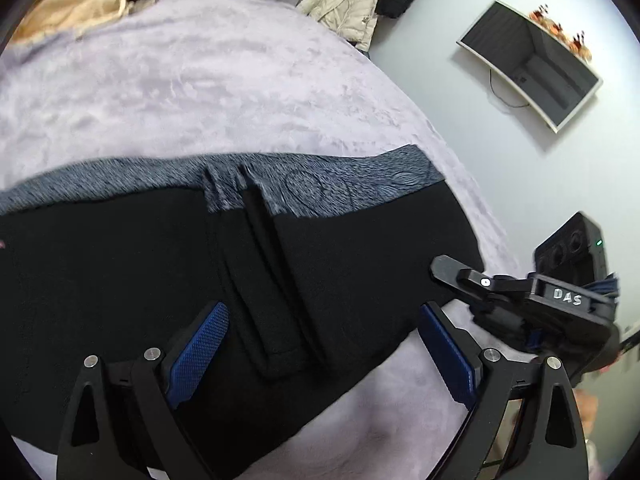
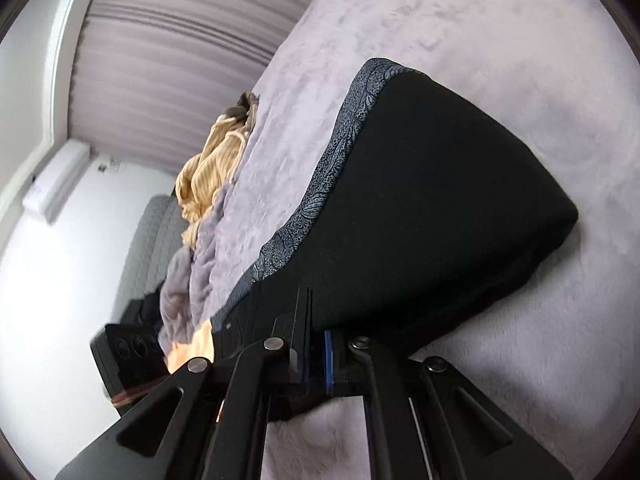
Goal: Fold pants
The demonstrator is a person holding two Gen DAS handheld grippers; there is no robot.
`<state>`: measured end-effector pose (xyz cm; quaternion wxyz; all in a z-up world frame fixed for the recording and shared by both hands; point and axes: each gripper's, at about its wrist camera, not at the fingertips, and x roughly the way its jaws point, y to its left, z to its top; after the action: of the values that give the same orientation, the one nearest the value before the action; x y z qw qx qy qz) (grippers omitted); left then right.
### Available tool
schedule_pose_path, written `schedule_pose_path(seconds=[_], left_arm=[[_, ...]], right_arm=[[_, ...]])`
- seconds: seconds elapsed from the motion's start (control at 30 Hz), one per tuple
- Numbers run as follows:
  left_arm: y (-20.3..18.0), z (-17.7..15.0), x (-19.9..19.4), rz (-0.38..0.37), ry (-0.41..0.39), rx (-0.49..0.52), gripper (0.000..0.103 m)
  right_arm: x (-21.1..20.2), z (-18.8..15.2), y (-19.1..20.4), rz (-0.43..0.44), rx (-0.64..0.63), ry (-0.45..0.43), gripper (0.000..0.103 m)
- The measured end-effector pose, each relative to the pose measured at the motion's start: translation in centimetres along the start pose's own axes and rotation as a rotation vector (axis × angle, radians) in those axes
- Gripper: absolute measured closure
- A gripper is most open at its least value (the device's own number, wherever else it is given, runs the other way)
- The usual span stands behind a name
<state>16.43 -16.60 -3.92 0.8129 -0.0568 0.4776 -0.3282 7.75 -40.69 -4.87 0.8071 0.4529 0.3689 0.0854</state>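
Note:
Black pants [image 1: 120,280] with a grey patterned waistband [image 1: 360,184] lie flat on a lilac fleece bed cover [image 1: 180,92]. My left gripper [image 1: 324,340] hovers over the middle of the pants, open wide, with its blue pads [image 1: 200,352] on either side of a raised fold in the cloth and not pressing on it. My right gripper [image 1: 438,268] reaches in from the right at the pants' edge. In the right wrist view the right gripper [image 2: 316,332] is shut, pinching the near edge of the pants [image 2: 440,184]; the waistband [image 2: 344,144] runs along their left side.
A beige garment [image 1: 80,4] lies bunched at the bed's far corner, also seen as the beige garment [image 2: 212,168]. A cream jacket [image 1: 348,8] hangs past the bed. A screen [image 1: 528,64] is on the wall and a black speaker [image 1: 572,248] stands beside the bed.

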Motion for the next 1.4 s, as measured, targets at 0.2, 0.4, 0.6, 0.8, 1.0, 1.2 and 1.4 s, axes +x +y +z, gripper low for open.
schedule_pose_path(seconds=[0.2, 0.4, 0.6, 0.8, 1.0, 1.2, 1.4], left_arm=[[0.3, -0.5, 0.9, 0.094, 0.03, -0.025, 0.007], [-1.2, 1.2, -2.5, 0.177, -0.075, 0.083, 0.007], [-5.8, 5.0, -0.6, 0.092, -0.066, 0.147, 0.007], [-6.9, 6.7, 6.5, 0.121, 0.043, 0.087, 0.007], [-7.3, 2.9, 8.1, 0.234, 0.049, 0.292, 0.006], [-6.0, 2.3, 6.0, 0.171, 0.001, 0.242, 0.006], [-3.1, 1.2, 4.5, 0.175, 0.011, 0.158, 0.006]], right_arm=[[2.3, -0.8, -1.8, -0.103, -0.005, 0.05, 0.098], [-1.7, 0.1, 1.2, -0.054, -0.163, 0.107, 0.073], [-6.4, 5.0, 2.0, -0.057, -0.224, -0.084, 0.08], [-1.8, 10.1, -2.3, -0.113, -0.098, -0.052, 0.08], [2.1, 8.8, -6.1, -0.104, -0.075, -0.027, 0.096], [1.1, 8.0, -4.8, -0.131, -0.112, -0.047, 0.091], [1.9, 5.7, -0.2, -0.142, -0.213, 0.02, 0.087]])
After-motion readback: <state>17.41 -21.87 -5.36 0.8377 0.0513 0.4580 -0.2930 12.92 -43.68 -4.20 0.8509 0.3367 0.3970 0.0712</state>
